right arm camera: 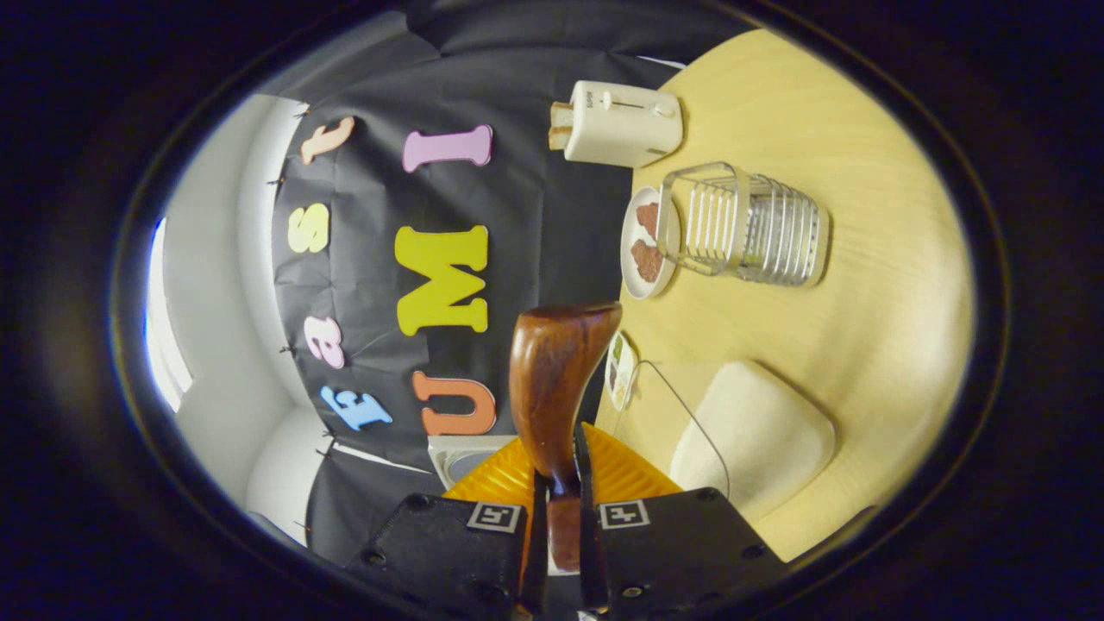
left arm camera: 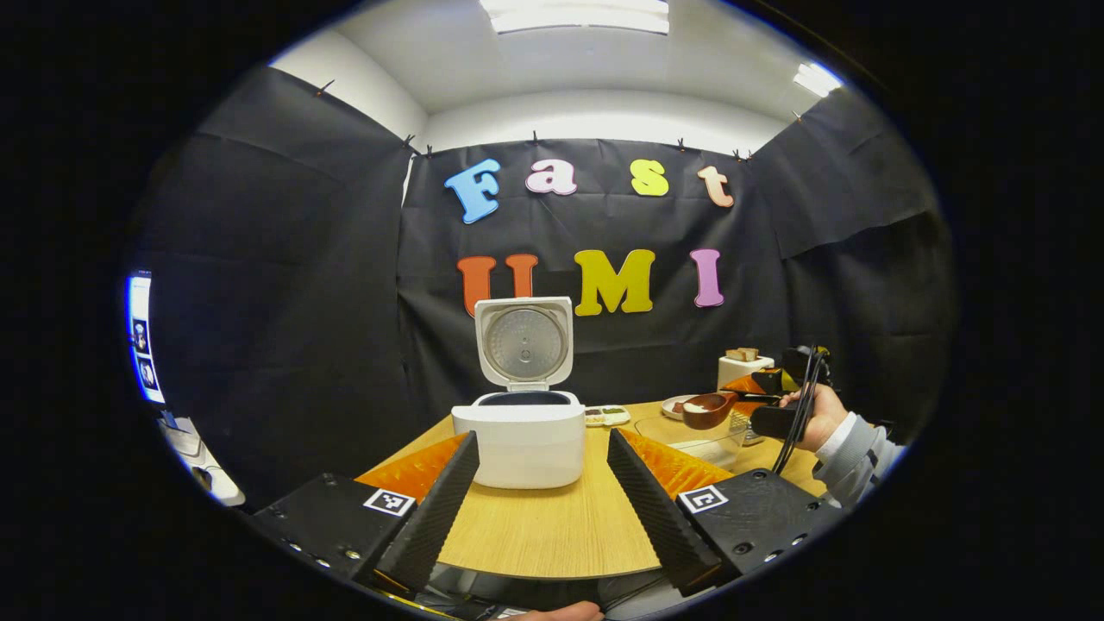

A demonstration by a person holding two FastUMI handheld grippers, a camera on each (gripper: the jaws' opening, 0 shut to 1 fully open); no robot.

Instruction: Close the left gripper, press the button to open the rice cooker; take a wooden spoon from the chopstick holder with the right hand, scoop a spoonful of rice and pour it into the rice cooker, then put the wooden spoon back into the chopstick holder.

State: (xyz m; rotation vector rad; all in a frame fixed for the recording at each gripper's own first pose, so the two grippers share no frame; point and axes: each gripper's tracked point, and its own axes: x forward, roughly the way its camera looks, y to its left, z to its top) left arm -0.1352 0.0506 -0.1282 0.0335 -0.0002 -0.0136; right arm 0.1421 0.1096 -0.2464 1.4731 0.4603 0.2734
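The white rice cooker [left arm camera: 522, 440] stands mid-table with its lid [left arm camera: 524, 345] swung up. My left gripper [left arm camera: 542, 492] hangs open in front of it, nothing between its fingers. To the right, a hand holds my right gripper [left arm camera: 776, 388], shut on the wooden spoon [left arm camera: 707, 410], whose bowl hovers over the glass bowl of rice [left arm camera: 694, 442]; something white lies in the spoon. In the right gripper view, rolled sideways, the right gripper [right arm camera: 561, 483] clamps the handle of the spoon [right arm camera: 556, 371]. The wire chopstick holder [right arm camera: 742, 224] stands beyond, and the rice [right arm camera: 750, 431] lies close by.
A white toaster [right arm camera: 617, 121] with bread stands at the table's far side, a plate [right arm camera: 628, 259] with brown food next to the holder. A small tray [left arm camera: 606, 417] lies between cooker and bowl. The round wooden table [left arm camera: 552, 535] ends just below my left fingers.
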